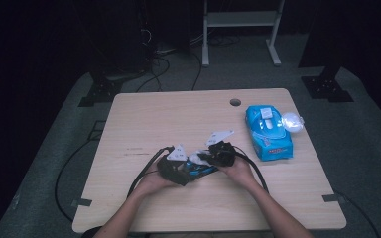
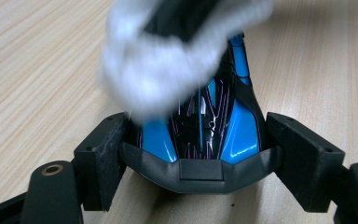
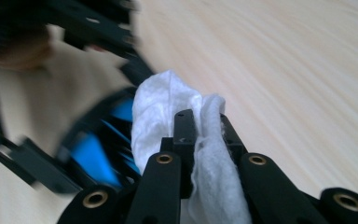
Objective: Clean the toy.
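Light wood-grain surface (image 1: 154,119) with a round cable hole (image 1: 235,102); blue wet-wipes pack (image 1: 268,131) and crumpled white wipe (image 1: 292,121) at right.

Lab-like recording room: dark curtains hanging around, cables (image 1: 151,64) trailing over grey carpet, lone wooden table (image 1: 154,119) standing.

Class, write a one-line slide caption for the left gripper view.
Left gripper clamps a glossy blue-and-black computer mouse while a crumpled white wipe rubs it.
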The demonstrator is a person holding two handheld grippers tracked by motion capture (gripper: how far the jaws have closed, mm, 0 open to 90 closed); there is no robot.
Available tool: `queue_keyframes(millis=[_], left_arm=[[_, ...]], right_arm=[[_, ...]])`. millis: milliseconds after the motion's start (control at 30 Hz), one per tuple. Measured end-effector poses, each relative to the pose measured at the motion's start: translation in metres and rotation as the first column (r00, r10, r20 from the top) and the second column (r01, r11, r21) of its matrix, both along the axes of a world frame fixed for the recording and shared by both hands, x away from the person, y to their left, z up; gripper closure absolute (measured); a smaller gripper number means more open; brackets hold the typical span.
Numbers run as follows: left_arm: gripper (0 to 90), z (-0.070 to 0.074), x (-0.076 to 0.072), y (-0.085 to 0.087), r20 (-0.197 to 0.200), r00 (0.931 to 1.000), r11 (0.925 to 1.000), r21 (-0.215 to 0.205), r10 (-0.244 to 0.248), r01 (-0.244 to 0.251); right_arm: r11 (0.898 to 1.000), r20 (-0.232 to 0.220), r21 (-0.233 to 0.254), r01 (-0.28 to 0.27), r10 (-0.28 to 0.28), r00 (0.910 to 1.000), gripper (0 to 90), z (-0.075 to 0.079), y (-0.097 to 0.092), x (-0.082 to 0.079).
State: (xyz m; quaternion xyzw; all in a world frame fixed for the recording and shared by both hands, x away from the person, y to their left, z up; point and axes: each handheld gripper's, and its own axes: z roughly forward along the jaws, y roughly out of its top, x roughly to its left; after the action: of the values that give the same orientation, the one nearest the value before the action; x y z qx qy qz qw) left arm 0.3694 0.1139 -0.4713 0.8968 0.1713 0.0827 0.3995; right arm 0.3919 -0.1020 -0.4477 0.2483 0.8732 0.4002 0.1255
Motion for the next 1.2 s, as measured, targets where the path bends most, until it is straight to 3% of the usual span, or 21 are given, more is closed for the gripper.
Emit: queue_keyframes(millis=[33,67,100,267,467,633,767,1067,1133,1167,1200], left_arm=[[23.9,0.0,0.0,0.0,0.0,1.0,1.0,-0.002,0.0,0.0],[23.9,0.0,0.0,0.0,0.0,1.0,1.0,-0.002,0.0,0.0],[23.9,0.0,0.0,0.0,-0.001,1.0,1.0,-0.003,0.001,-0.001],[23.9,0.0,0.0,0.0,0.0,1.0,1.0,-0.002,-0.004,0.004],[23.9,-0.001,0.0,0.001,0.0,1.0,1.0,-0.005,-0.001,0.001],[23.9,-0.001,0.0,0.0,0.001,1.0,1.0,-0.007,-0.001,0.001],[23.9,-0.001,0.0,0.0,0.002,1.0,1.0,-0.004,-0.003,0.003],[23.9,-0.001,0.0,0.0,0.001,1.0,1.0,-0.006,0.001,-0.001],[23.9,-0.001,0.0,0.0,0.002,1.0,1.0,-0.004,0.001,-0.001],[23.9,-0.001,0.0,0.0,0.003,1.0,1.0,-0.001,0.0,0.0],[23.9,-0.001,0.0,0.0,0.002,1.0,1.0,-0.001,-0.001,0.001]], right_arm=[[0.998,0.009,-0.033,0.049,-0.049,0.9988,82.0,-0.002,-0.016,0.004],[0.998,0.009,-0.033,0.049,-0.049,0.9988,82.0,-0.002,-0.016,0.004],[0.995,-0.012,-0.032,0.094,-0.094,0.9955,81.9,-0.008,-0.036,0.008],[0.987,-0.039,-0.041,0.156,-0.158,0.9867,82.1,-0.012,-0.061,0.011],[0.987,0.002,-0.046,0.155,-0.155,0.9878,81.8,-0.013,-0.057,0.004],[0.988,0.001,-0.054,0.145,-0.146,0.9894,64.0,-0.006,-0.052,0.003],[0.989,-0.024,-0.042,0.145,-0.146,0.989,57.5,-0.003,-0.057,0.001],[0.985,-0.03,0.011,0.17,-0.17,0.9851,58.9,0.006,-0.066,-0.009],[0.987,-0.07,0.04,0.157,-0.154,0.9857,59.3,0.005,-0.067,-0.01],[0.99,-0.122,0.036,0.14,-0.135,0.9834,58.1,0.001,-0.065,-0.008],[0.99,-0.122,0.036,0.14,-0.135,0.9834,58.1,0.001,-0.065,-0.008]])
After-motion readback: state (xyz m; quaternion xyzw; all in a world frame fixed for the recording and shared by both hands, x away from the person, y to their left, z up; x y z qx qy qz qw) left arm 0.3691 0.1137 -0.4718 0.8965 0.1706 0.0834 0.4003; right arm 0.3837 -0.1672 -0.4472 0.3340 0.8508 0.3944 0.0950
